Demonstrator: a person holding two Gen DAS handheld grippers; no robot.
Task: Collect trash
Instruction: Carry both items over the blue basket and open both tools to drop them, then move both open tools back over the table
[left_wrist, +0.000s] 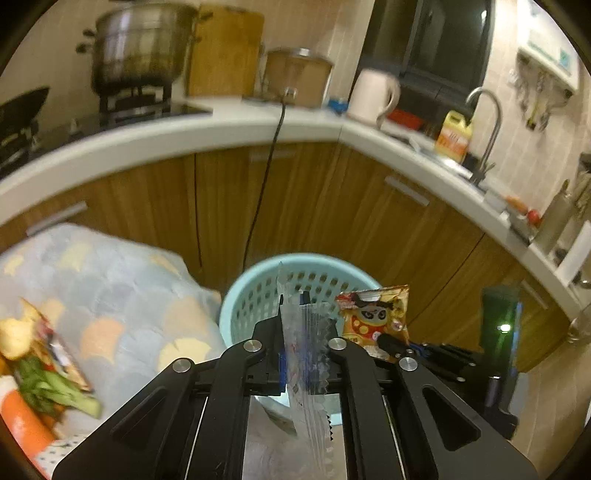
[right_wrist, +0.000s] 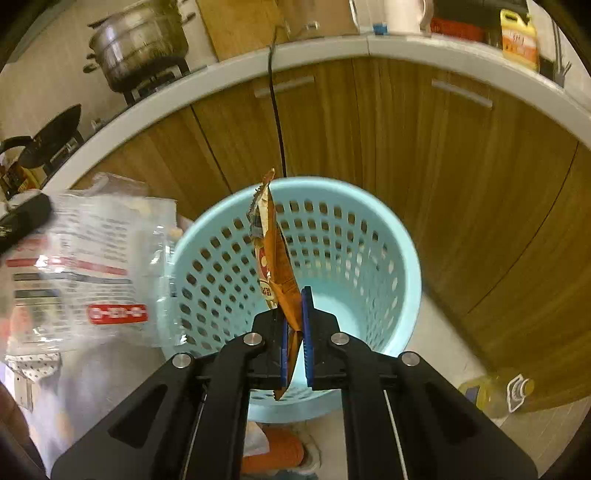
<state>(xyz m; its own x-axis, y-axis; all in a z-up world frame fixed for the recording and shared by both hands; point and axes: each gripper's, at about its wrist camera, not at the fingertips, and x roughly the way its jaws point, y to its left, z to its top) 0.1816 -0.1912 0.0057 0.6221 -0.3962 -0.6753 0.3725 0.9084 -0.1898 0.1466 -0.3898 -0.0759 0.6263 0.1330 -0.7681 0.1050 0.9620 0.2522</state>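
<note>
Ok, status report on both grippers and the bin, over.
Left gripper shut on clear wrapper. Right gripper shut on orange snack packet, over blue basket. Nothing blocking the basket.

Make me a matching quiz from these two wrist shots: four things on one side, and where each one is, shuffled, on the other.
Things:
1. clear wrapper
2. orange snack packet
3. blue basket
4. steel pot

Places:
A. on the stove burner
B. pinched in the right tool
C. on the floor before the wooden cabinets
D. pinched in the left tool

Pairs: 1-D, 2-B, 3-C, 4-A
</note>
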